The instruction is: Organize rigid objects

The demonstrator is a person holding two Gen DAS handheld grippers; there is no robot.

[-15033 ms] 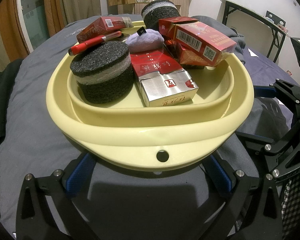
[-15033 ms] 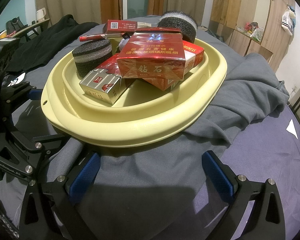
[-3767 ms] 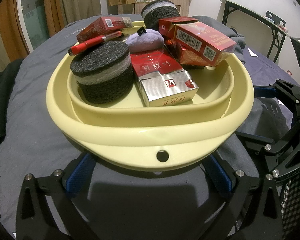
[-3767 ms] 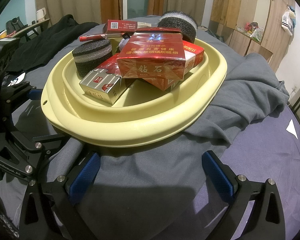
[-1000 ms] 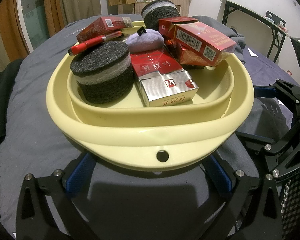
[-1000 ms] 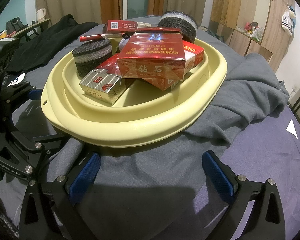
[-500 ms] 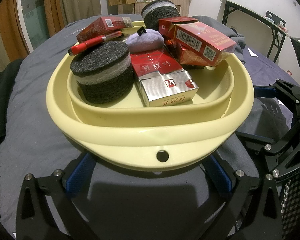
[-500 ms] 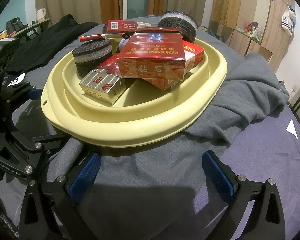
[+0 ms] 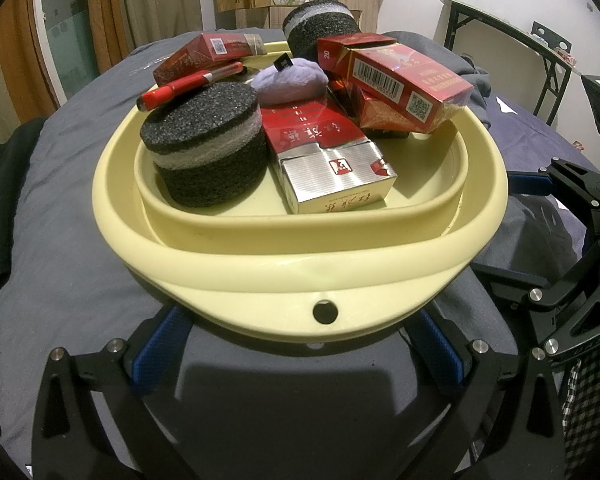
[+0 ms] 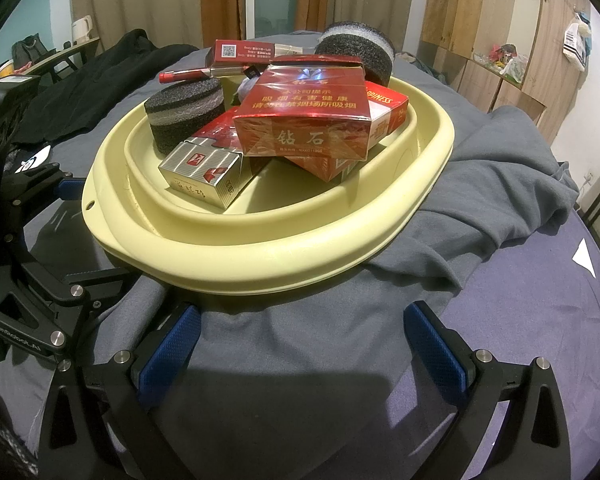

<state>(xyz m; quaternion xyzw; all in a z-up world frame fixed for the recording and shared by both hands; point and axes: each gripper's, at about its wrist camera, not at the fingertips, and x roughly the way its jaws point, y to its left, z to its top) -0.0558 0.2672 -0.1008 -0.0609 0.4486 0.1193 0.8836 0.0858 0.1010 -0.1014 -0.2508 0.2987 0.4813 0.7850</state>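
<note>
A pale yellow basin sits on grey cloth. In it lie a black-and-grey foam disc, a silver-and-red carton, red cigarette cartons, a red pen, a purple pad and a second foam disc at the far rim. My left gripper is open and empty, just before the near rim. My right gripper is open and empty, a little short of the rim.
Grey cloth bunches up to the right of the basin over a purple sheet. A black garment lies at the far left. A black-framed table and wooden cupboards stand behind.
</note>
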